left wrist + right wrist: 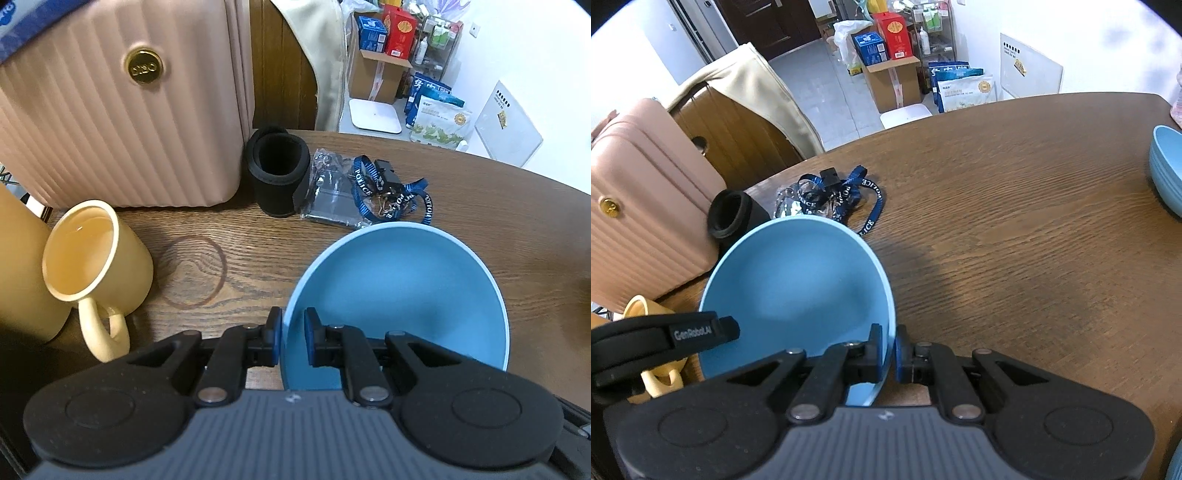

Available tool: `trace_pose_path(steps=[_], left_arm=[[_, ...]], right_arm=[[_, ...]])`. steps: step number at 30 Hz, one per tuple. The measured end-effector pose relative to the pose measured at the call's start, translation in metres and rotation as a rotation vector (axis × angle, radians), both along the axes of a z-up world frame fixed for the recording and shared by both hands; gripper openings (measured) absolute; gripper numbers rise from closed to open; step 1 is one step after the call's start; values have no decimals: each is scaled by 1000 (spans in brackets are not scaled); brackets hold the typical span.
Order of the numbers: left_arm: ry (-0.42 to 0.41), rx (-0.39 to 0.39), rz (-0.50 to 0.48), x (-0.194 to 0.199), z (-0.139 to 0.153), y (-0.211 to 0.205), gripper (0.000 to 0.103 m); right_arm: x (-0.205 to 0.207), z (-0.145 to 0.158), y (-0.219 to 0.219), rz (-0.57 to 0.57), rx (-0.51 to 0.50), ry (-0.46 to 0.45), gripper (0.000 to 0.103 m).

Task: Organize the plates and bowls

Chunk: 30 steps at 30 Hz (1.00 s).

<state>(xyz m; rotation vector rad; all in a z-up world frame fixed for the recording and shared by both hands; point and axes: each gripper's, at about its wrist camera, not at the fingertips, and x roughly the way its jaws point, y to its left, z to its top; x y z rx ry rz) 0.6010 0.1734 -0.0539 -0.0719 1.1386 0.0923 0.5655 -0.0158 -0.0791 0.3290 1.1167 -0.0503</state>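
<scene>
A light blue bowl (402, 295) is held over the brown wooden table (498, 206). My left gripper (293, 338) is shut on the bowl's left rim, one finger inside and one outside. My right gripper (888, 354) is shut on the same bowl's (798, 284) right rim. The left gripper's black body (665, 338) shows at the left of the right wrist view. A stack of blue bowls (1167, 173) stands at the table's far right edge in the right wrist view.
A yellow mug (96, 266) stands left of the bowl. A pink suitcase (122, 107), a black sleeve (279, 173) and a blue lanyard with a plastic pouch (373, 192) lie behind. A ring stain (194, 271) marks the table. Boxes (890, 66) stand on the floor beyond.
</scene>
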Motion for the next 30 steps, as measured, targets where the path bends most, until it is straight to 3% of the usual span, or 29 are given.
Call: trace_pose_path(steps=[30], left_arm=[[-90,-20,-48,-97,50,-8,14]], right_arm=[[-93,51,-8,-10,-19,-85,6]])
